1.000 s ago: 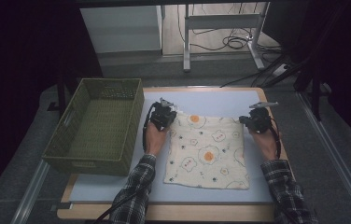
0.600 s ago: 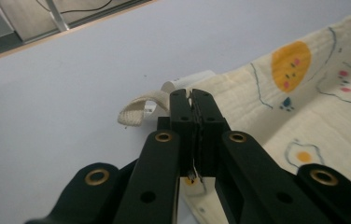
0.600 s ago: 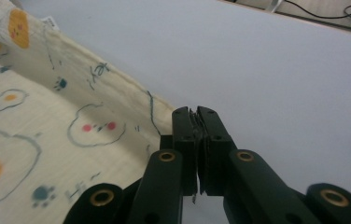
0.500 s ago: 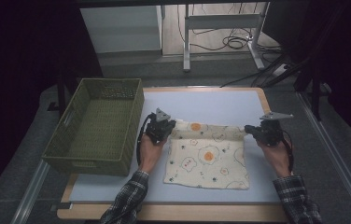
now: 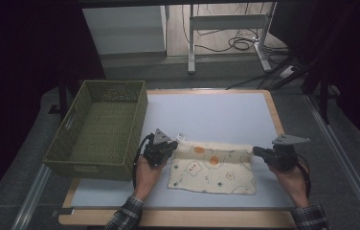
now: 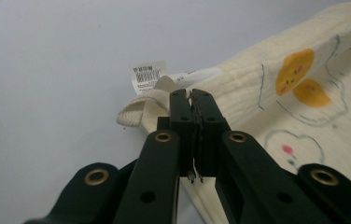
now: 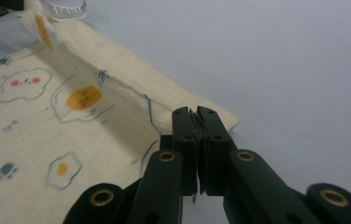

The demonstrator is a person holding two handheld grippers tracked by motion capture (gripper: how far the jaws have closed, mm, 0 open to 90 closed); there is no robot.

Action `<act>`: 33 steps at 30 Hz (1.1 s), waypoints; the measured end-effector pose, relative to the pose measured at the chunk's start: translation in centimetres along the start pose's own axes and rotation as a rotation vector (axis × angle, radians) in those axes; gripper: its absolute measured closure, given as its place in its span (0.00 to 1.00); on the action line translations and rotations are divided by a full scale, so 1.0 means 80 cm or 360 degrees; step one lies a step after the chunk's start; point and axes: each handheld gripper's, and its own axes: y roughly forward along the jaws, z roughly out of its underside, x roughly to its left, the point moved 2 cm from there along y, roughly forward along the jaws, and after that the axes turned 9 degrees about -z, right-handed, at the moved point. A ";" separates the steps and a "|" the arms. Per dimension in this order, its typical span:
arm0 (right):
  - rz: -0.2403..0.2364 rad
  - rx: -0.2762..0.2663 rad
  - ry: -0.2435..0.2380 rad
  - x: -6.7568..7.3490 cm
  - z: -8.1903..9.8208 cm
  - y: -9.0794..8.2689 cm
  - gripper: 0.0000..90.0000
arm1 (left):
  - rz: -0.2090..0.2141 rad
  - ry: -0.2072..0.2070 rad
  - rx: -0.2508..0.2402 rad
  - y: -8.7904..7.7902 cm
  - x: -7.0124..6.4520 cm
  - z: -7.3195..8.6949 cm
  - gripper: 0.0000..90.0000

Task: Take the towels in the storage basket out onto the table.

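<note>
A cream cloth (image 5: 211,170) printed with fried eggs and small faces lies on the pale blue mat (image 5: 216,115). Its far edge is lifted and folded toward the person. My left gripper (image 5: 171,147) is shut on the cloth's far left corner (image 6: 164,95), where a white barcode label (image 6: 148,74) sticks out. My right gripper (image 5: 257,152) is shut on the far right corner (image 7: 201,114). In the right gripper view the raised fold (image 7: 113,70) runs away from the jaws across the cloth (image 7: 47,135).
A green woven basket (image 5: 104,127) stands at the mat's left side, close to my left hand. The mat rests on a wooden-edged table (image 5: 276,115). Table legs and cables (image 5: 235,43) lie on the floor beyond.
Both grippers have pulled the cloth's far edge toward the person, folding the cloth over itself. The visible cloth has grown shorter front to back.
</note>
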 end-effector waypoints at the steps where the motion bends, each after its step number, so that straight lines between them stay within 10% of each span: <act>1: -0.0009 0.0002 0.0000 0.004 0.003 -0.003 0.97 | 0.0007 0.0004 0.0003 -0.003 -0.002 0.003 0.98; 27: -0.0192 0.0099 -0.0030 0.075 0.078 -0.028 0.96 | 0.0187 -0.0012 0.0007 -0.065 -0.035 0.076 0.96; 33: -0.0212 0.0073 -0.0001 0.075 0.085 -0.037 0.87 | 0.0251 -0.0090 0.0030 -0.077 -0.030 0.089 0.72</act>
